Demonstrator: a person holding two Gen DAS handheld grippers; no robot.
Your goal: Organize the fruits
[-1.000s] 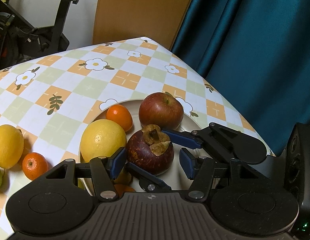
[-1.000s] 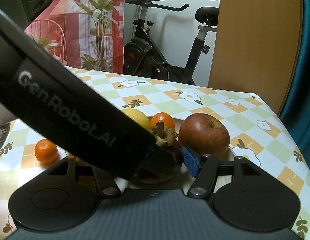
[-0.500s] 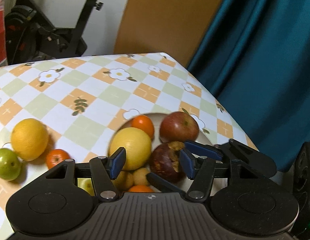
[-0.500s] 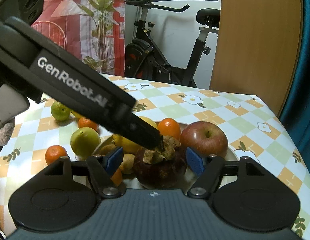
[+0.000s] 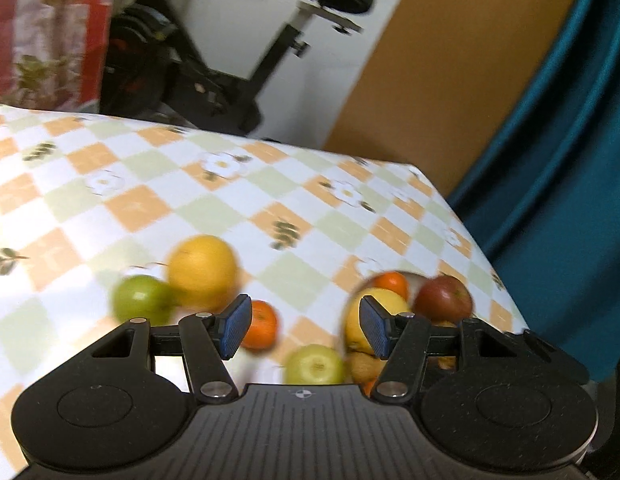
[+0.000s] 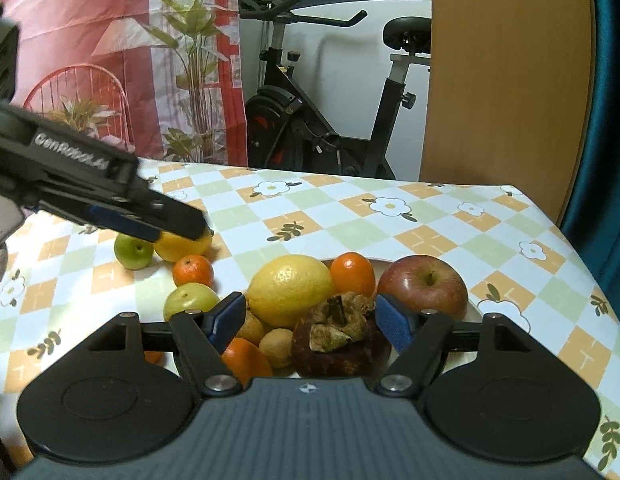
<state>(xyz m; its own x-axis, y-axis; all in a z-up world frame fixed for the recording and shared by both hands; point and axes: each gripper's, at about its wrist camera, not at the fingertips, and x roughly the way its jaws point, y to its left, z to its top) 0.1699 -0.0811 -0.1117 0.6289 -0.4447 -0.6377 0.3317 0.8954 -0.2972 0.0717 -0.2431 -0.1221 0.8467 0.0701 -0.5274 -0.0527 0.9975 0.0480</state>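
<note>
left wrist view, blurred: the left gripper [image 5: 304, 330] is spread and empty above the checked tablecloth [image 5: 190, 208], with a tangerine [image 5: 262, 324] just past its left pad.

right wrist view: the right gripper [image 6: 308, 322] is opening, its pads clear of the mangosteen [image 6: 340, 338] lying between them in the plate [image 6: 472, 312], a red apple [image 6: 424, 282] just beyond its right pad.

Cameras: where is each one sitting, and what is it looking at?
Left wrist: sits behind the open left tongs, looking down at loose fruit on the table; only the tongs show.
Right wrist: sits behind the opening right tongs, looking over the plate and the dark purple fruit between them; the left tongs and a bit of hand show at left.
Both see the red apple, the table and the exercise bike.
</note>
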